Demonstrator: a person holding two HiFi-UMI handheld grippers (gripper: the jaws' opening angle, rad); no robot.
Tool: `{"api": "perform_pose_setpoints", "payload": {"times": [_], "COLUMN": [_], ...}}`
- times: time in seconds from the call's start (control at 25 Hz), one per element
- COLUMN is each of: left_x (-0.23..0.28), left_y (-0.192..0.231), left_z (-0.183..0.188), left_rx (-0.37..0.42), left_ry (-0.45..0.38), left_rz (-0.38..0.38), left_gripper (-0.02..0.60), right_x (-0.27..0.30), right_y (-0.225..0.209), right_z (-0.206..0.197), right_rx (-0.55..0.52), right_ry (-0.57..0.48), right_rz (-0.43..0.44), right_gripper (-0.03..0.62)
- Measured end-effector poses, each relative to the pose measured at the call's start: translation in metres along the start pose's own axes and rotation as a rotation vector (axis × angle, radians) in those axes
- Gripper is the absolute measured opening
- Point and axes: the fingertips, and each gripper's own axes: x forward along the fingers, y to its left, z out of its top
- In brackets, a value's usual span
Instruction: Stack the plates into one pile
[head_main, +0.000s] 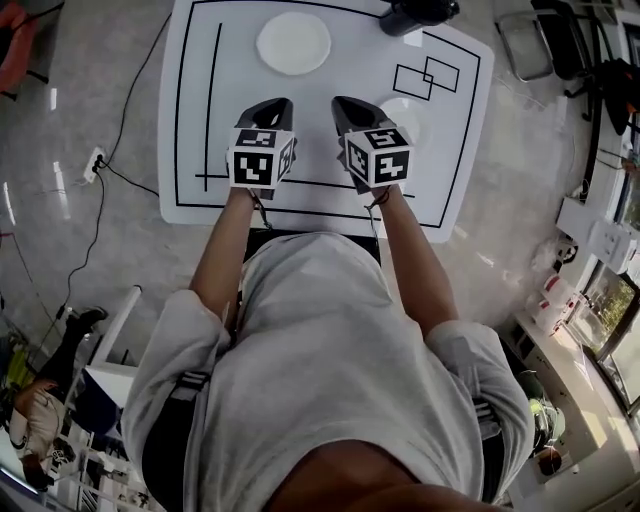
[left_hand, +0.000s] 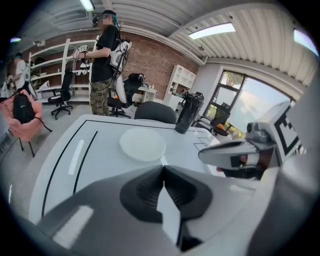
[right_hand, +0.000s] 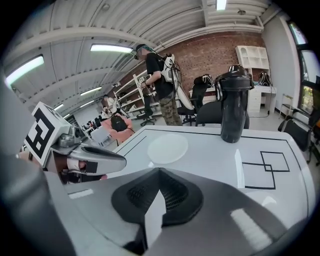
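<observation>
Rims look the best hold on these seemingly light, stiff, slick plates: the far plate (head_main: 293, 42) lies toward the table's (head_main: 190, 60) far edge, the near plate (head_main: 408, 118) just beside the right gripper (head_main: 345, 105), which, like the left gripper (head_main: 277, 105), is closed and empty.

White plate (head_main: 293, 43); white table (head_main: 330, 85) ruled with black lines; black bottle (head_main: 418, 12); left gripper (head_main: 273, 103) and right gripper (head_main: 346, 101) dark grey, with black-and-white square markers.
</observation>
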Motion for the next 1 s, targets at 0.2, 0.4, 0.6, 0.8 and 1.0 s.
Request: {"api": "perform_pose_setpoints", "payload": {"times": [0.2, 0.4, 0.6, 0.8, 1.0], "left_x": [0.004, 0.014, 0.034, 0.039, 0.058], "left_y": [0.038, 0.066, 0.078, 0.101, 0.112], "left_z": [0.006, 0.024, 0.038, 0.051, 0.059], "left_rx": [-0.001, -0.017, 0.004, -0.003, -0.047], "left_ry": [0.004, -0.021, -0.01, 0.001, 0.064], "left_rz": [0.004, -0.021, -0.048, -0.016, -0.02], "left_gripper": [0.002, 0.003, 0.003, 0.003, 0.003], "right_x": [0.024, 0.043, 0.058, 0.069, 0.072], "right_y": [0.007, 0.004, -0.008, -0.015, -0.026], "right_z": [0.019, 0.032, 0.037, 0.047, 0.051], "right_rx": [0.001, 0.008, 0.034, 0.058, 0.055], "right_ry": [0.008, 0.017, 0.004, -0.01, 0.012], "right_rz": [-0.04, -0.081, -0.119, -0.144, -0.168], "right_gripper": [0.0, 0.0, 0.0, 0.0, 0.0]}}
